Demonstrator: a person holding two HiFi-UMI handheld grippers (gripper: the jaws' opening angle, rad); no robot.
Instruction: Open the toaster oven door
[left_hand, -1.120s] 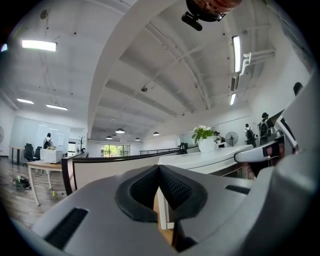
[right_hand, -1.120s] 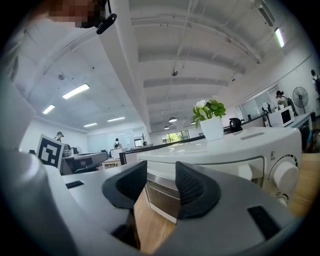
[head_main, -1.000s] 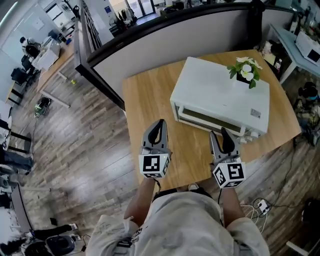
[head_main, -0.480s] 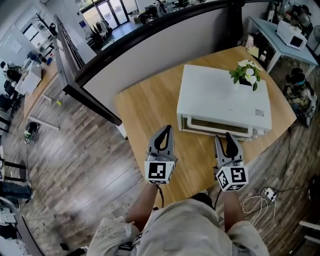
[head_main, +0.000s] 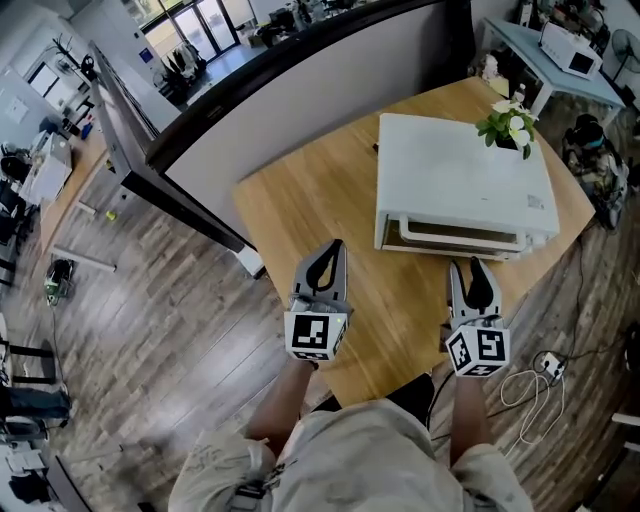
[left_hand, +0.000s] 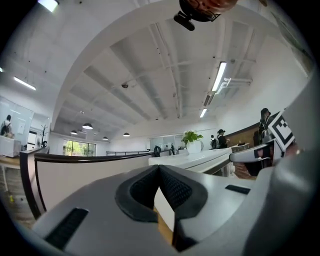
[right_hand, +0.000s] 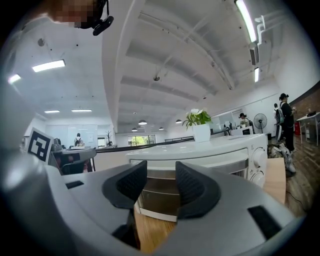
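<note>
Starting at the left of the head view, my left hand-held gripper (head_main: 332, 252) hovers over bare wood, at about eight o'clock from the oven. Its own view shows the pads (left_hand: 176, 190) clenched tip to tip with nothing between them, so I read it as idle.

Both tools sit over the wooden surface (head_main: 300, 195). On it, toward two o'clock, stands the white toaster oven (head_main: 465, 170) with its front turned to me. A small potted plant (head_main: 512, 125) stands at the one o'clock corner of its top.

The oven door (head_main: 460, 235) looks fully closed: the glass panel is upright in its frame, and I can find no gap along the top edge.

My right hand-held gripper (head_main: 470, 268) is at six o'clock from that door, near it but apart. Its jaws are released and empty. Through the gap in the right gripper view I see the door glass and, above it, what I take for the handle bar (right_hand: 230, 166), with the knobs (right_hand: 257, 161) off at three o'clock.

As I judge it, nothing of the task proper is done. The whole job is left: close the distance, take the handle, and swing the door out and down.
</note>
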